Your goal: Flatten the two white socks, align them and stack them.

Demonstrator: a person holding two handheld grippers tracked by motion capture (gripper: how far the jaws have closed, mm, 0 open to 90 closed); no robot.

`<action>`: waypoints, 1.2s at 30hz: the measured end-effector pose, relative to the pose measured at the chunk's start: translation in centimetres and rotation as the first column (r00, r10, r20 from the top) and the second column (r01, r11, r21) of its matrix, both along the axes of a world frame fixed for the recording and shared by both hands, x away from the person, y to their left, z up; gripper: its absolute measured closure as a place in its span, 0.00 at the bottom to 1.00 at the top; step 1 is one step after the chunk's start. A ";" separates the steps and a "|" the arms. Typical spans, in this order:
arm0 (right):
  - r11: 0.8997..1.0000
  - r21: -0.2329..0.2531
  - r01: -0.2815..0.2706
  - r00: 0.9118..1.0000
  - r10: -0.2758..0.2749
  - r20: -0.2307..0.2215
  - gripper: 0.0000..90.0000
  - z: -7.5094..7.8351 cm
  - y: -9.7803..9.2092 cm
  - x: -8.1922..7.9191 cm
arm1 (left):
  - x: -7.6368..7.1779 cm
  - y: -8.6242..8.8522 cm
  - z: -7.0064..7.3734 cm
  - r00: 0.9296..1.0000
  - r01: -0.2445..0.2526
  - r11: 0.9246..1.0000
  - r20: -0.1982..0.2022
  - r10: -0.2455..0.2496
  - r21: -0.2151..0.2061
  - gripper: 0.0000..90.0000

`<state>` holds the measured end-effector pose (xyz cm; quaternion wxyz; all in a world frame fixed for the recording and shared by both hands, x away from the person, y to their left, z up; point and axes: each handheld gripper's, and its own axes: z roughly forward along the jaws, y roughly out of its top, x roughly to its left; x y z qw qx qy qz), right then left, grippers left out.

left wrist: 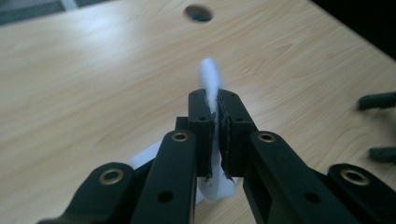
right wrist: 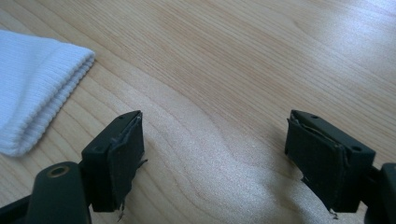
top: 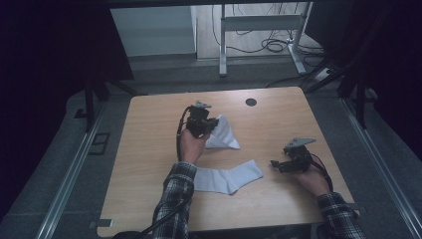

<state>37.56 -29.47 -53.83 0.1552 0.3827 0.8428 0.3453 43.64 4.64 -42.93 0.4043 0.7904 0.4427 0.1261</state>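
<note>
Two white socks are on the wooden table (top: 149,129). My left gripper (top: 211,123) is shut on one white sock (top: 224,134), which is lifted partly off the table near the middle; in the left gripper view its fabric (left wrist: 211,84) is pinched between the jaws. The other white sock (top: 226,178) lies flat closer to the front, its ribbed cuff (right wrist: 32,84) pointing toward my right gripper (top: 276,166). That gripper stands open just above the table at the right, with bare wood between its fingers (right wrist: 116,154).
A round cable hole (top: 251,102) sits near the table's far edge. Beyond the table stand a white desk frame (top: 259,30) and loose cables on the floor. Dark curtains hang on both sides.
</note>
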 end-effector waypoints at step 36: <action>1.000 0.007 0.001 1.000 -0.001 0.005 0.21 -0.1 0.0 -0.1 | 0.2 2.5 -1.3 0.994 -0.105 0.991 0.011 0.104 0.086 0.94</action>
